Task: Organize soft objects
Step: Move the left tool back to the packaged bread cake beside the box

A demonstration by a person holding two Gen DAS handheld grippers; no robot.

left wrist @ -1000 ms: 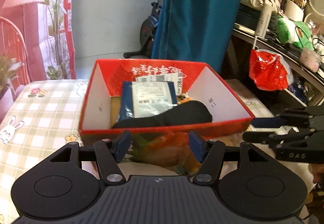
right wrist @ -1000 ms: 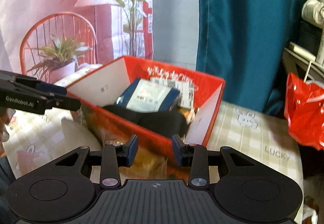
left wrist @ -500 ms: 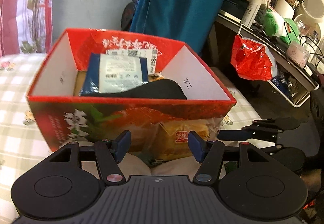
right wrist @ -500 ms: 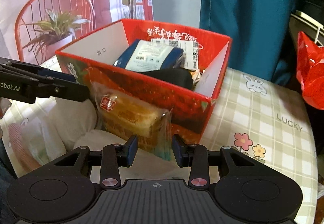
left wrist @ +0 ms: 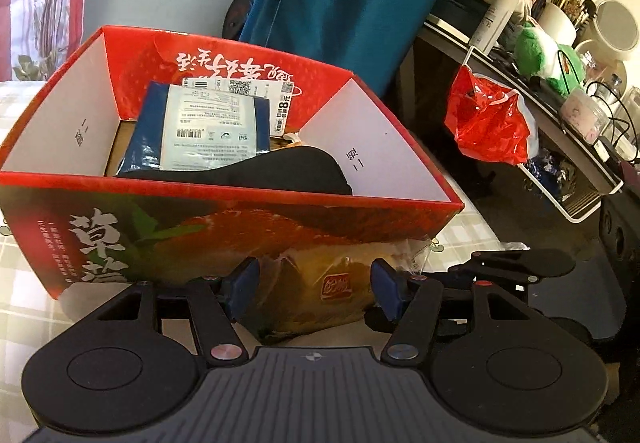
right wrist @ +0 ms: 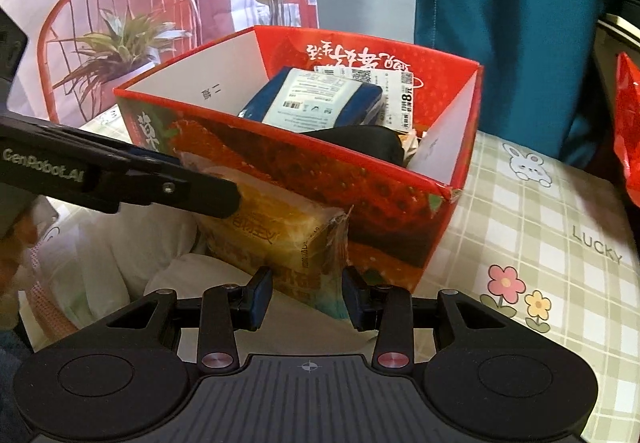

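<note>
your counter [right wrist: 560,227] wears a green checked cloth with flowers and a rabbit, and the red strawberry box [left wrist: 248,219] stands on it, open at the top. inside the box lie a blue packet with a white label [left wrist: 200,131] and a black soft item [left wrist: 288,171], the black one nearer you. a wrapped bread package [right wrist: 276,235] leans against the box's near wall, outside it, resting on white soft bundles [right wrist: 132,243]. your left gripper [left wrist: 314,289] brackets the package, blue pads on either side; you cannot tell whether they press the wrapper. your right gripper [right wrist: 307,295] sits at the package's lower corner, jaws narrow, and you cannot tell if its pads touch.
</note>
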